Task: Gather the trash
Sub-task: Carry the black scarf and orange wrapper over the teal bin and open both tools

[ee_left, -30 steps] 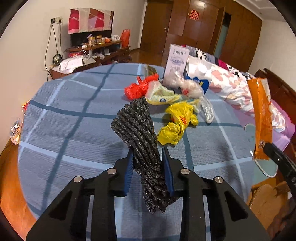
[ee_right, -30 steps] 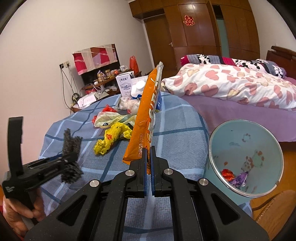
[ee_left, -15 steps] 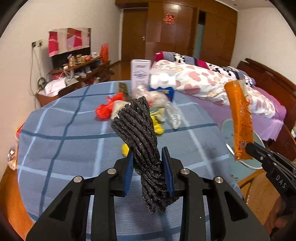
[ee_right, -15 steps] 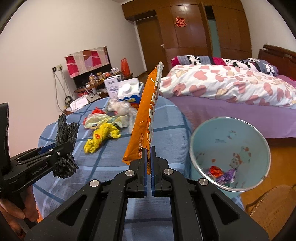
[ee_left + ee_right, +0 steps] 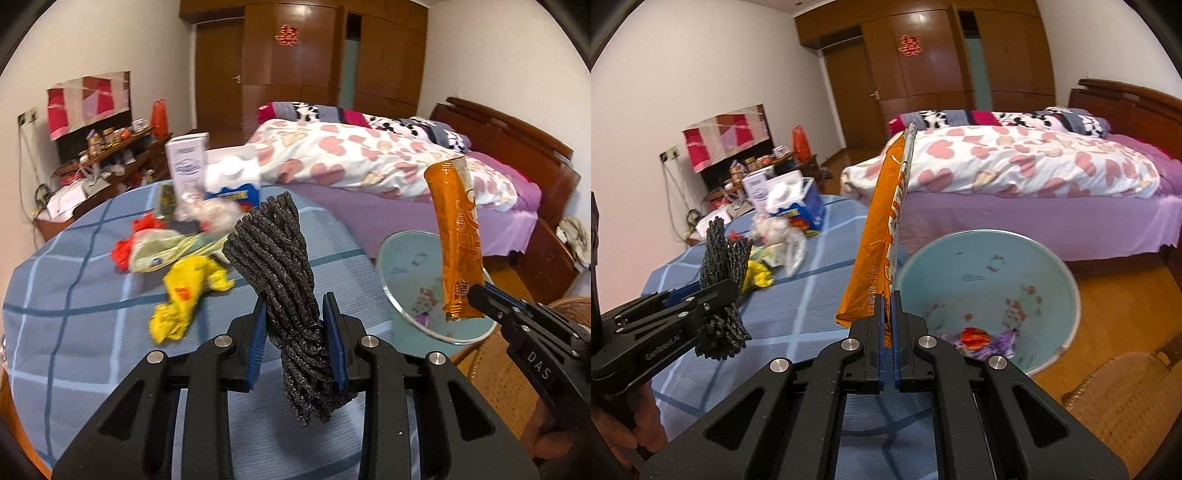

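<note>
My left gripper (image 5: 295, 325) is shut on a black knitted bundle (image 5: 280, 258), held above the blue checked tablecloth (image 5: 74, 295); it also shows in the right wrist view (image 5: 720, 291). My right gripper (image 5: 888, 314) is shut on the bottom of a long orange snack wrapper (image 5: 886, 236), held upright; it shows in the left wrist view (image 5: 458, 243) over the bin. A pale blue trash bin (image 5: 1052, 280) stands on the floor beside the table, with a few wrappers (image 5: 979, 338) inside.
On the table lie a yellow plastic bag (image 5: 188, 291), a red bag (image 5: 129, 243), a pale bag (image 5: 162, 251), clear plastic (image 5: 790, 243), a blue-white carton (image 5: 798, 203) and a white box (image 5: 186, 162). A bed (image 5: 1034, 177) stands behind; a wicker chair (image 5: 1126, 398) is at right.
Both grippers have swung right toward the bin, carrying their items. The bin now looms larger in both views, and the wrapper hangs over its rim.
</note>
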### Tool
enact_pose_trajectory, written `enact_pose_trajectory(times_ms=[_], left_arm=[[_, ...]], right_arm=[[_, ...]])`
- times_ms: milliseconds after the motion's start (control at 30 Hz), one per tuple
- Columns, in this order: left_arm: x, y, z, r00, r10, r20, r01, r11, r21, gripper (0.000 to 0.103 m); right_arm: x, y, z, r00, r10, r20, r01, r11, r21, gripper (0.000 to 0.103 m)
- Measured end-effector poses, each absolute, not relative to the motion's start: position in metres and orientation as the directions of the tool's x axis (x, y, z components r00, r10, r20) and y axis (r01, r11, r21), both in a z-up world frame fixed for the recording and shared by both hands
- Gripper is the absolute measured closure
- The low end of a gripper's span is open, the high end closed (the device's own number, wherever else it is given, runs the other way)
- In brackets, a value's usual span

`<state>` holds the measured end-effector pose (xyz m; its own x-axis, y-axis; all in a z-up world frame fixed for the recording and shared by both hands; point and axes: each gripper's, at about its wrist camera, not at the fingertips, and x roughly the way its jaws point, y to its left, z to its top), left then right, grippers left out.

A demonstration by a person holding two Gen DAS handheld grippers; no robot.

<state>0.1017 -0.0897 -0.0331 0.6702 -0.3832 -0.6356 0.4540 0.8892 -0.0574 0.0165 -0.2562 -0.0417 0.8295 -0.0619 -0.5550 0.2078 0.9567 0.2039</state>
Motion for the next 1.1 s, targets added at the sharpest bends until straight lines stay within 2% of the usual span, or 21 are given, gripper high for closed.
enact_pose_trajectory(times_ms=[500,900,1100], left_arm=[[0.107,-0.178,-0.044,0.604,-0.448,-0.659,0.577,0.817,-0.027,0.073],[0.115,-0.257,-0.072,0.477,-0.498,-0.724,0.680,0.731,-0.056,0.073],[0.121,-0.276,-0.082,0.455,-0.490,-0.744,0.694,0.718,-0.048,0.070]], right_arm=[[0.007,-0.324,-0.071,0.738,-0.240,-0.631,0.427,0.890,0.161,0.099],[0.007,-0.358,-0.102,0.666,-0.248,-0.703,0.495,0.852,0.169,0.099],[0.011,-0.363,-0.111,0.651,-0.231,-0.723,0.493,0.853,0.171,0.098]])
